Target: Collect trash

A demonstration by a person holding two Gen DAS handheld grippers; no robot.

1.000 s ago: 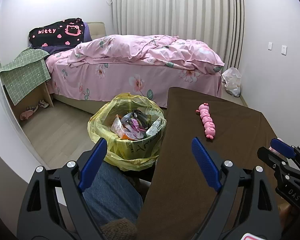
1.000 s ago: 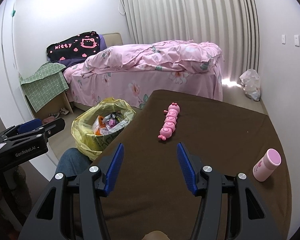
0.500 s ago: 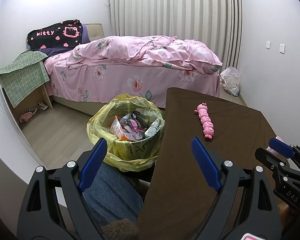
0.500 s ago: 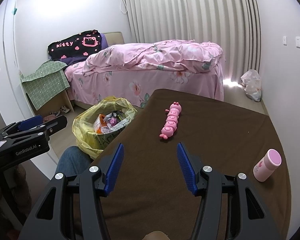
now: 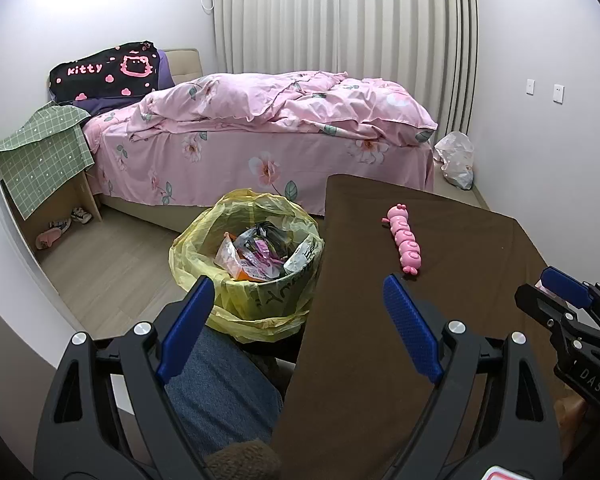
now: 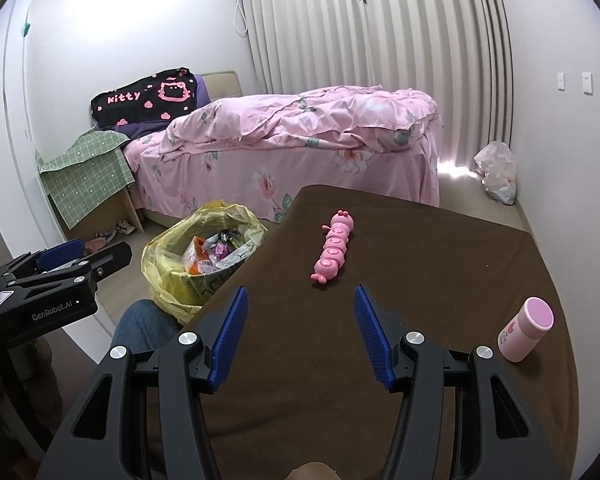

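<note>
Trash bin point(image 5: 260, 276) lined with a yellow bag point(image 5: 204, 240) sits centre-left of the left wrist view, on the floor touching the brown table point(image 5: 380, 360). It's stuffed with wrappers point(image 5: 256, 256), so probably light, crinkly and slippery. I'd pinch the bag's loose rim. Left gripper point(image 5: 296, 328) and right gripper point(image 6: 300, 332) both gape wide, holding nothing. Pink caterpillar toy point(image 6: 334, 248) and pink bottle point(image 6: 526, 330) lie on the table.
</note>
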